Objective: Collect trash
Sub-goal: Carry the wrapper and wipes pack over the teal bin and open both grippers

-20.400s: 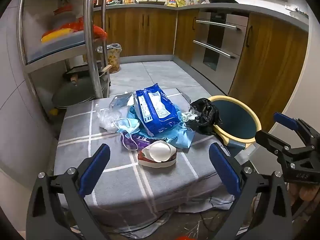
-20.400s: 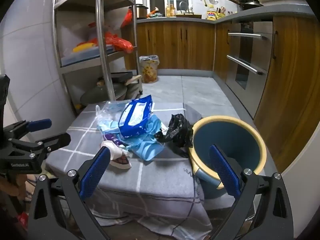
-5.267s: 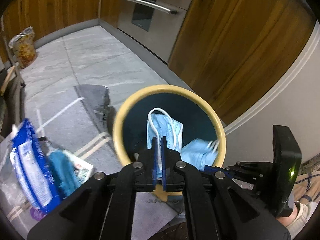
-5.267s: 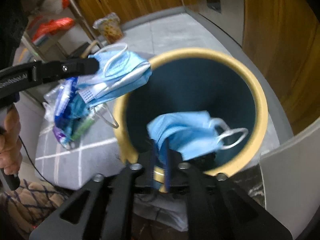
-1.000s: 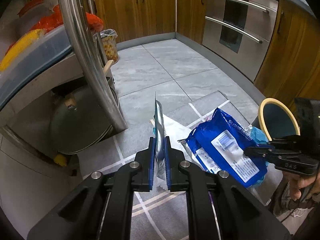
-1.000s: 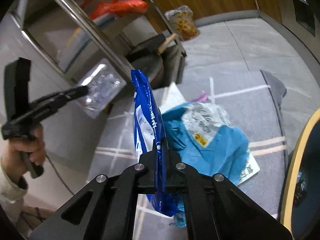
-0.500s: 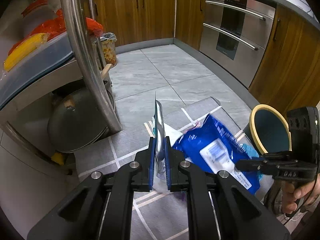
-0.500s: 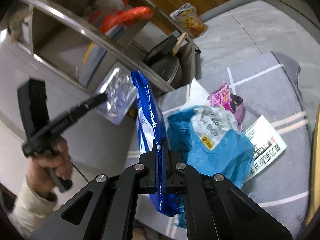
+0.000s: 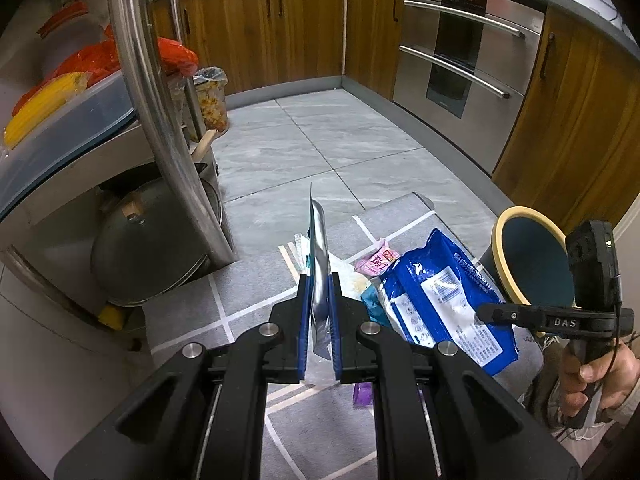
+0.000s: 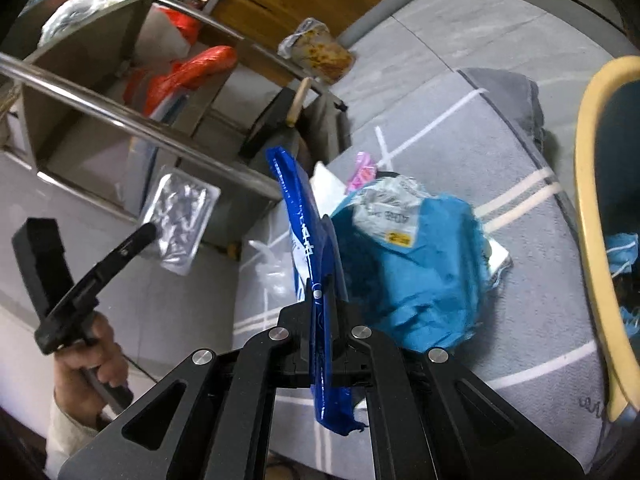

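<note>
Trash is seen mid-collection, with the job judged about half done: a yellow-rimmed bin point(image 10: 588, 216) to the right of the right gripper point(image 10: 320, 292) already holds blue masks point(image 10: 622, 248), while a heap is left on the grey checked cloth point(image 10: 520, 332) ahead of both tools. Two pieces are held clear of the cloth and have not yet been dropped in.

Largest of the remaining litter is a crumpled teal sheet point(image 10: 420, 280), lying just beyond and right of the right gripper's fingers, topped by a silvery printed wrapper point(image 10: 384, 208). A blue wipes packet point(image 10: 304, 216), glossy and soft-sided with white label text, is clamped edge-on between the right gripper's closed jaws and is seen broadside in the left wrist view point(image 9: 444, 300), to the right of the left gripper point(image 9: 319, 316). A flat silver foil pouch point(image 9: 319, 256), thin and stiff-looking, is pinched upright in the left gripper's nearly closed jaws; its crinkled face shows in the right wrist view point(image 10: 180, 216). Smaller still, a pink sachet point(image 9: 378, 262) and a clear plastic scrap point(image 10: 272, 268) are left on the cloth beyond the grippers.
</note>
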